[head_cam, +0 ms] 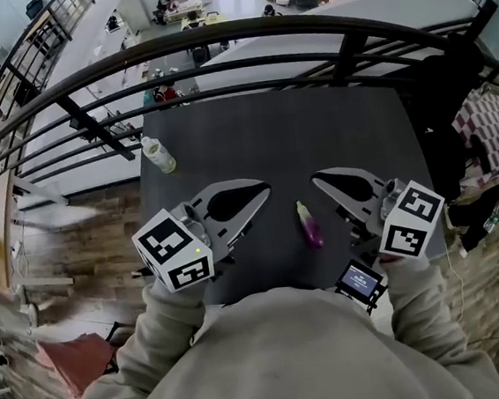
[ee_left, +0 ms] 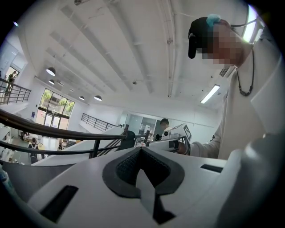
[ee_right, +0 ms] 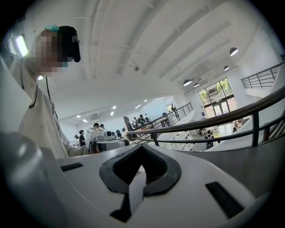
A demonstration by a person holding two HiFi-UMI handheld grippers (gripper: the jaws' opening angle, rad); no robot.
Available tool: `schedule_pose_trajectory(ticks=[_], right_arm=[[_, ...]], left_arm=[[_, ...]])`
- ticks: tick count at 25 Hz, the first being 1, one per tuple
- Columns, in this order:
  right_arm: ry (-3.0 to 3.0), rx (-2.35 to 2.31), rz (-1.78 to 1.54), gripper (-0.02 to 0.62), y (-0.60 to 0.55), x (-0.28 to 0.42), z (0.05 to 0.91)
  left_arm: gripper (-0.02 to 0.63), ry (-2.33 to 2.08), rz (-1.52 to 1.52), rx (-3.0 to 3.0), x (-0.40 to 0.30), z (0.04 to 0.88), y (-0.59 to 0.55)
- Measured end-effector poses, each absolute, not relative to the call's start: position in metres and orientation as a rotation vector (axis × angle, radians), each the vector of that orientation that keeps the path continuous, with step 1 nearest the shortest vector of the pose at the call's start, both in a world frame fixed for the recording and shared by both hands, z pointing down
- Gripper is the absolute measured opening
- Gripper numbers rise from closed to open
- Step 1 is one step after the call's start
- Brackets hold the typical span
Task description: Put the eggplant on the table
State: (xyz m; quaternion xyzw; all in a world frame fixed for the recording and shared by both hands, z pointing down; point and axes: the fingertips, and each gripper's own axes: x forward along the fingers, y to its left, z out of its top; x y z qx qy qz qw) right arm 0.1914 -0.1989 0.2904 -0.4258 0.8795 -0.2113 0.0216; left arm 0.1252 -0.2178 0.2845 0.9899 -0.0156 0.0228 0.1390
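Note:
A small purple eggplant [head_cam: 309,226] with a green stem lies on the dark table [head_cam: 313,125], near its front edge and between my two grippers. My left gripper [head_cam: 266,186] hovers to the eggplant's left, shut, with nothing in it. My right gripper [head_cam: 314,178] hovers to the eggplant's right, also shut and empty. Both tips point toward each other above the table. In the left gripper view the jaws [ee_left: 141,148] meet at the tip; the right gripper view shows the same [ee_right: 141,147]. Neither gripper view shows the eggplant.
A pale plastic bottle [head_cam: 158,154] lies near the table's far left corner. A black metal railing [head_cam: 241,36] curves right behind the table, with a lower floor beyond. A small screen device [head_cam: 360,280] sits under my right hand. Bags and clutter lie at the right [head_cam: 492,142].

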Motion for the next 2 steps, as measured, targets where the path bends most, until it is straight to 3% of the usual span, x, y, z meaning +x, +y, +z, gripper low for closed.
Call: schedule_pose_trajectory(ticks=[2], right_arm=[[2.726, -1.32, -0.659, 0.014, -0.1955, 0.194, 0.2897]], left_arm=[[0.002, -0.049, 0.065, 2.86, 0.1267, 0.2836, -0.2158]])
